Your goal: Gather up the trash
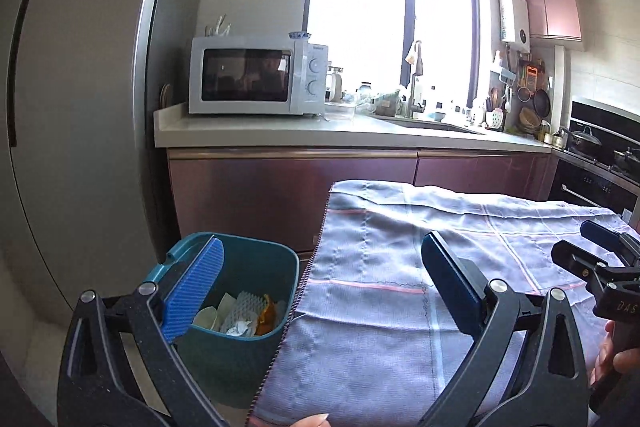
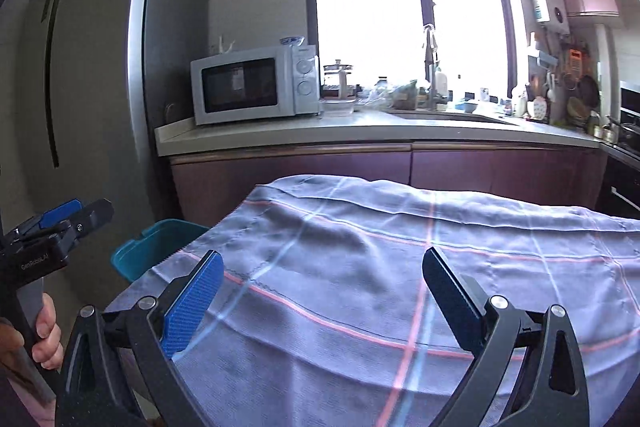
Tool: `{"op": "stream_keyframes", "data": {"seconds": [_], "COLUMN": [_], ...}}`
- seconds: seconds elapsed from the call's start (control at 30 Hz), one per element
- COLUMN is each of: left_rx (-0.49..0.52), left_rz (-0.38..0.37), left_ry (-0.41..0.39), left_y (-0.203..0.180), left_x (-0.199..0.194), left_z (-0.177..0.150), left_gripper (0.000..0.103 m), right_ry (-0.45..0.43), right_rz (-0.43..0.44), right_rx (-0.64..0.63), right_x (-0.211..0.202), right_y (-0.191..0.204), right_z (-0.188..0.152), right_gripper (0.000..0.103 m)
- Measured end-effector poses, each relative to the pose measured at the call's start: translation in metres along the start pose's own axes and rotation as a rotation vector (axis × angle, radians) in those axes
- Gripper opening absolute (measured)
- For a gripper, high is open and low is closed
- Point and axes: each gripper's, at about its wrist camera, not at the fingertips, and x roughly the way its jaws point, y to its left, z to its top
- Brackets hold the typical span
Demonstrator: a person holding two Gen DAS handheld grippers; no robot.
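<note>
Trash (image 1: 244, 315) is seen in the left wrist view only inside the teal bin (image 1: 280, 267), which stands on the floor just beside the left edge of the cloth-covered table (image 1: 380, 307). Crumpled white paper, a pale rounded scrap, a ridged whitish piece and an orange wrapper can be made out there. Such pieces are judged light, soft and easily crushed; the wrapper is probably slippery, so a pinch across a crumpled fold would be preferred to a grip on a flat face. The left gripper (image 1: 316, 283) is held with its jaws spread wide, and nothing is caught between them. The bin's contents lie below and beyond the left blue pad, partly hidden by it, and are not touched. At the right edge the right gripper (image 1: 600, 251) is partly seen, held by a hand (image 1: 612, 351).

In the right wrist view, the right gripper (image 2: 320, 291) is likewise spread wide and empty over the checked cloth, on which no loose trash is visible. Only a corner of the teal bin (image 2: 152, 247) shows past the table's left edge, well apart from these fingers; its contents are hidden from here. The left gripper (image 2: 60, 223) appears at the far left, held in a hand (image 2: 44, 331).
</note>
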Motion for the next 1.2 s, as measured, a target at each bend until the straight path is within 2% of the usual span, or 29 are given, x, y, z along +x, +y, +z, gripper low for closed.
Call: {"op": "stream_keyframes", "data": {"seconds": [0.1, 0.37, 0.8, 1.2], "left_rx": [0.024, 0.036, 0.037, 0.039], "left_rz": [-0.018, -0.032, -0.010, -0.012], "left_ry": [-0.017, -0.034, -0.079, -0.087], "left_y": [-0.020, -0.044, -0.045, -0.048], "left_x": [-0.008, -0.018, -0.019, -0.014], "left_z": [-0.001, -0.008, -0.010, -0.008], "left_gripper": [0.097, 0.097, 0.097, 0.097], "right_ry": [-0.048, -0.096, -0.136, -0.143], "right_rz": [-0.045, -0.065, -0.104, -0.114], "right_rx": [0.012, 0.035, 0.036, 0.050], "right_x": [-0.017, -0.031, -0.041, -0.043], "right_y": [-0.010, -0.020, -0.023, -0.026], "right_z": [-0.006, -0.009, -0.010, -0.010], "right_gripper": [0.096, 0.096, 0.096, 0.096]}}
